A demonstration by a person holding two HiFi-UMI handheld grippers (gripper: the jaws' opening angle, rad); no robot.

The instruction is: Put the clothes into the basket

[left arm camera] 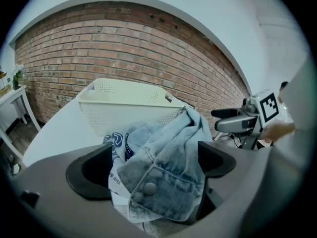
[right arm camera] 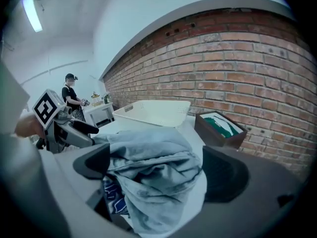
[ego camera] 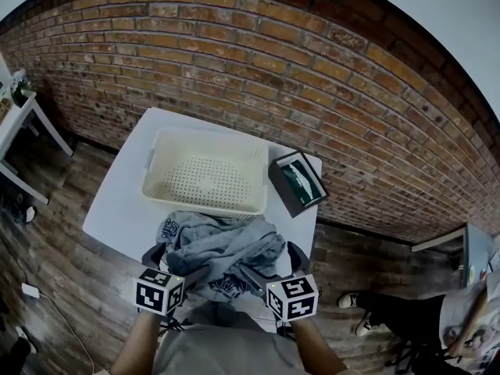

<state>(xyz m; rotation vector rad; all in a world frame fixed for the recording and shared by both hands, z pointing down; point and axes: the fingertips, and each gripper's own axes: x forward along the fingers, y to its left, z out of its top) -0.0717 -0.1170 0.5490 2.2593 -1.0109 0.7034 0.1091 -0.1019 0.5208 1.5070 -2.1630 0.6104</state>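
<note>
A heap of clothes (ego camera: pixel 219 252), pale denim and a white tee with blue print, lies on the near edge of the white table (ego camera: pixel 117 209). Beyond it stands the cream perforated basket (ego camera: pixel 207 137), with nothing in it. My left gripper (ego camera: pixel 160 258) is at the heap's left side and my right gripper (ego camera: pixel 283 262) at its right. In the left gripper view the jaws of the left gripper (left arm camera: pixel 153 168) stand wide apart with the denim jacket (left arm camera: pixel 171 152) lying loosely between them. The right gripper (right arm camera: pixel 157 171) is likewise open around a grey-blue garment (right arm camera: pixel 148 152).
A dark box (ego camera: pixel 297 182) holding something green sits right of the basket, close to the brick wall. White side tables stand at the far left. A person (right arm camera: pixel 72 95) stands far off in the right gripper view. Wooden floor surrounds the table.
</note>
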